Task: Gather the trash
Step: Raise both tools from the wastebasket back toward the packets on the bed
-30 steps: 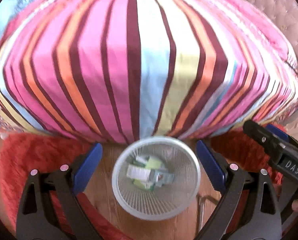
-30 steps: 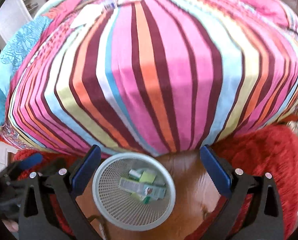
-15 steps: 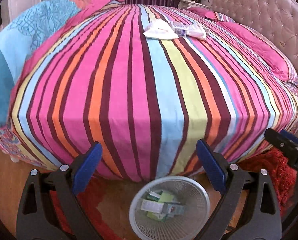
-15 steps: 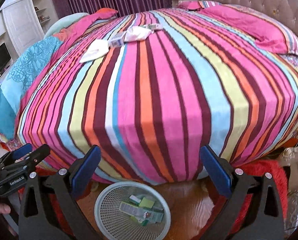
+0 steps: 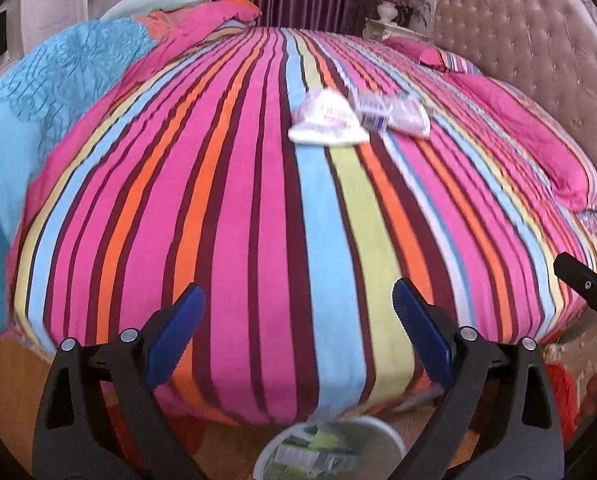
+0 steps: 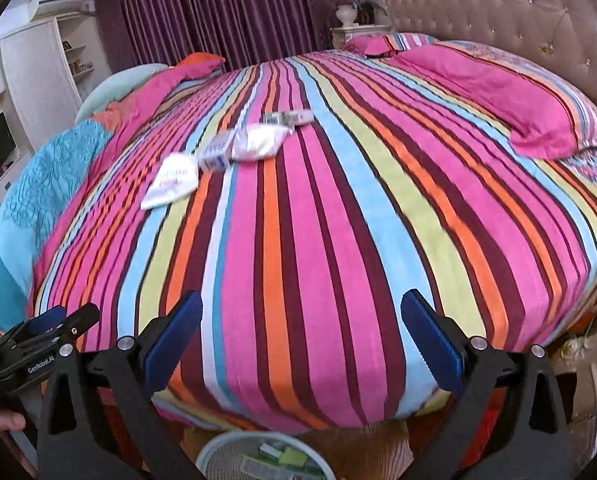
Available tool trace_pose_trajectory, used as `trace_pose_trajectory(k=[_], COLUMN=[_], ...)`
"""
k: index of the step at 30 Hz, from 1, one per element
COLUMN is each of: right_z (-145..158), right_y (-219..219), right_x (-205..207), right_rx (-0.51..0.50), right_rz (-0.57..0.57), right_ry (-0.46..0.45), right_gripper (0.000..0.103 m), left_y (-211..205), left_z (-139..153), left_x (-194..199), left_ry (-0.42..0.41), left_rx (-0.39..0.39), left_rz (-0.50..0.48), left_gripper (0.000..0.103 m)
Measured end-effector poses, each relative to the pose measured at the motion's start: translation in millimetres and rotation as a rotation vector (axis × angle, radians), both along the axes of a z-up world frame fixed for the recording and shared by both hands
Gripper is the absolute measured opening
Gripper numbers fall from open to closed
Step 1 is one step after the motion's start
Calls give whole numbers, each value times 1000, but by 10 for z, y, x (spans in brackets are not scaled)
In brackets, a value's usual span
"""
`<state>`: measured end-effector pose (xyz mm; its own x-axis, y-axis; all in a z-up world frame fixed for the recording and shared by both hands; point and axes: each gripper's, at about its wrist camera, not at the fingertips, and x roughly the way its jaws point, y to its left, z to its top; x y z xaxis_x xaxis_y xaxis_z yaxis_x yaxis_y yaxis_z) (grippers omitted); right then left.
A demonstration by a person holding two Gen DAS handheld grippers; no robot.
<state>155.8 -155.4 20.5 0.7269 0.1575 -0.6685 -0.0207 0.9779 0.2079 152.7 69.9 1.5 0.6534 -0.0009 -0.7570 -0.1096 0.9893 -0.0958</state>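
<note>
1. Trash, four pieces, clustered on the striped bed cover well beyond the foot edge, toward the headboard: a white wrapper nearest the foot; a blue-and-white carton just beside it; a silvery pouch touching the carton; a small printed packet farthest toward the headboard. Print is blurred and unreadable.
2. Mesh wastebasket, on the floor below the foot edge of the bed, already holding several cartons and wrappers.
3. Left hand-held gripper: jaws spread wide, nothing between them, hovering at the foot edge and aimed at the cluster.
4. Right hand-held gripper: jaws likewise wide apart and empty, beside the left one, same aim.
5. Step in hand, judged: reach across the bed for the next piece. The white wrapper is nearest each gripper, so take it first.
6. Handling advice: come in low and flat; pinch a raised edge, since thin film lies flush on the soft cover. Avoid catching the fabric with it.
7. Caution: the carton and pouch touch, so closing on one may drag the other. Separate them by lifting straight up.
8. Carry each piece back to the wastebasket before opening.
</note>
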Motion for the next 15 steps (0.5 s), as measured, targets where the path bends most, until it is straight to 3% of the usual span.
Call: trace_pose_trajectory(k=[15], right_z=[126], right_y=[142], right_x=[844], right_rx=[28], right_rz=[48], right_ry=[-8], right_gripper=[95], left_y=[96], left_z=[93], left_x=[1025], left_ry=[-9], left_rx=[-70], left_rz=[24], left_gripper=[92])
